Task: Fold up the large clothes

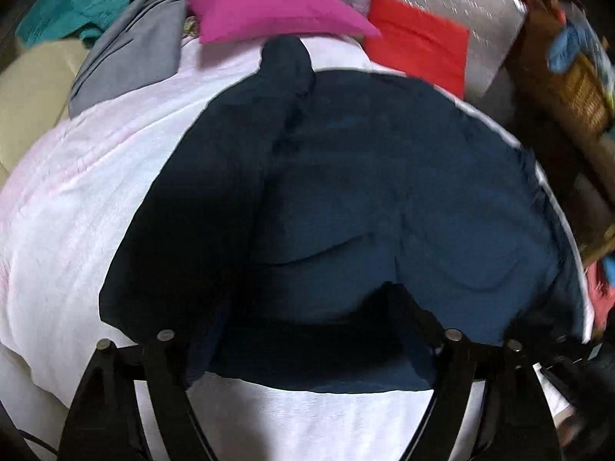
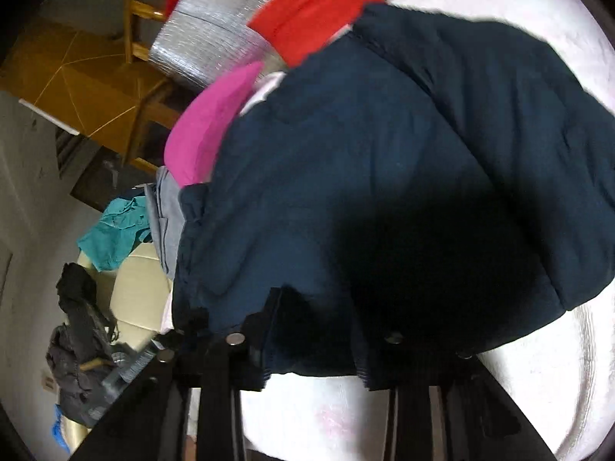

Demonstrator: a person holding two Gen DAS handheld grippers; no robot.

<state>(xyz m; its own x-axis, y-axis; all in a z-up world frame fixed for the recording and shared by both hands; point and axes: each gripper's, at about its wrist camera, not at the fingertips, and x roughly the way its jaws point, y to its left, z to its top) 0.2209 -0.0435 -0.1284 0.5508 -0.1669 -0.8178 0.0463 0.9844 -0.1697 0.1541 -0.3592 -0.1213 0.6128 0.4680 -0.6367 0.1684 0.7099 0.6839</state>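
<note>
A large navy puffer jacket [image 1: 365, 199] lies spread on a white-pink fleece blanket [image 1: 77, 230]. It also fills the right wrist view [image 2: 365, 176]. My left gripper [image 1: 307, 315] is at the jacket's near hem; the cloth drapes over its fingers and hides the tips. My right gripper [image 2: 315, 307] is at another part of the hem, its fingertips also buried in the navy cloth. Whether either gripper pinches the hem cannot be seen.
A magenta cloth [image 1: 269, 7], a red cloth [image 1: 419, 50] and a grey garment [image 1: 130, 57] lie at the far end. A teal cloth [image 1: 69, 7] lies on a cream seat [image 2: 134, 296]. A silver mat [image 2: 207, 38], a wooden chair [image 2: 142, 57] and a wicker basket [image 1: 569, 84] stand around.
</note>
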